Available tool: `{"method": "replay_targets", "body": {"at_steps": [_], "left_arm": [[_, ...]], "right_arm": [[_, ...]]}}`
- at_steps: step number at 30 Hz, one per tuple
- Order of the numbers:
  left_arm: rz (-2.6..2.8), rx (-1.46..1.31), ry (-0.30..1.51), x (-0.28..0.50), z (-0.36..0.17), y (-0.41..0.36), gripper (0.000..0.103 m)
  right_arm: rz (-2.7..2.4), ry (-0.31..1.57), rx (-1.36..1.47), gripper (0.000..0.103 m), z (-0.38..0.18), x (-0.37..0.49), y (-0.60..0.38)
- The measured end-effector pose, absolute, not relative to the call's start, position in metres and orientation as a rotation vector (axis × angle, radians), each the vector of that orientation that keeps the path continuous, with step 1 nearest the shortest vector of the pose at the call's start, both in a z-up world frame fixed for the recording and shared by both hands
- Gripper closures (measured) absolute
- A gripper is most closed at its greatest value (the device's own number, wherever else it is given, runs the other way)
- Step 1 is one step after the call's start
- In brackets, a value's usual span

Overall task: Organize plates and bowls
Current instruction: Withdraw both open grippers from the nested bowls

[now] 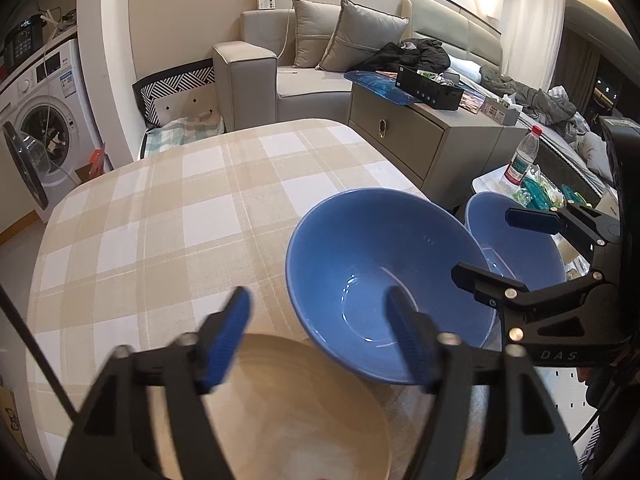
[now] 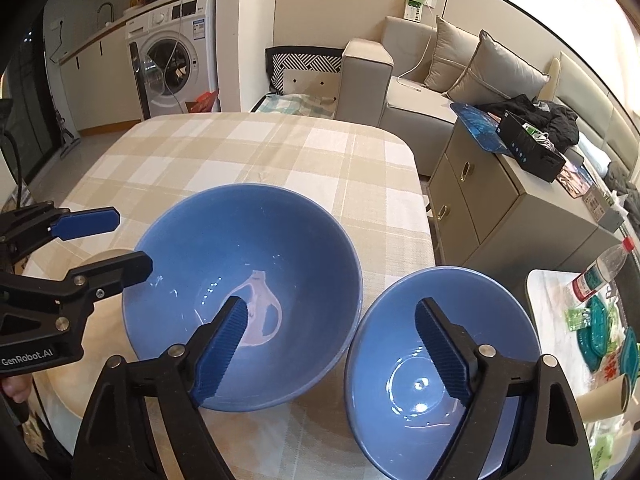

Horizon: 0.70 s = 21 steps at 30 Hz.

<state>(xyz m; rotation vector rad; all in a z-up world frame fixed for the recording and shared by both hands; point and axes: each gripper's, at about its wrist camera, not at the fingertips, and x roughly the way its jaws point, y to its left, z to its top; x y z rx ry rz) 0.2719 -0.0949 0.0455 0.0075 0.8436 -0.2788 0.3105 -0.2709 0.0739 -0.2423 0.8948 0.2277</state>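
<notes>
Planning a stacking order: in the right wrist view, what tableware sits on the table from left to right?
Beige plate → larger blue bowl → smaller blue bowl.

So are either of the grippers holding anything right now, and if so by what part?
Nothing is held. The left gripper and right gripper both stand open, hovering over the large blue bowl and small blue bowl.

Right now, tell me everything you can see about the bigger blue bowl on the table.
The bigger blue bowl is glossy, ceramic-looking, deep with flared walls. It sits upright and empty on the checked tablecloth, with light glinting off its inside. The smaller blue bowl stands close at its right, the beige plate at its left, its edge tucked under the bowl's flare. Whether either touches it is unclear. No gripper pad presses it.
</notes>
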Motion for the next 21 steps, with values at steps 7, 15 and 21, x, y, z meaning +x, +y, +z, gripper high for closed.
{"method": "replay_targets", "body": {"at_steps": [7, 15, 21], "left_arm": [[-0.293, -0.006, 0.817, 0.269, 0.053, -0.092, 0.004], [-0.316, -0.005, 0.783, 0.263, 0.066, -0.095, 0.000], [-0.324, -0.001, 0.771, 0.262, 0.071, -0.097, 0.000]], "right_arm": [[0.258, 0.887, -0.175, 0.001, 0.080, 0.306, -0.277], [0.261, 0.872, -0.131, 0.001, 0.091, 0.297, -0.286], [0.239, 0.853, -0.110, 0.001, 0.100, 0.291, -0.297]]}}
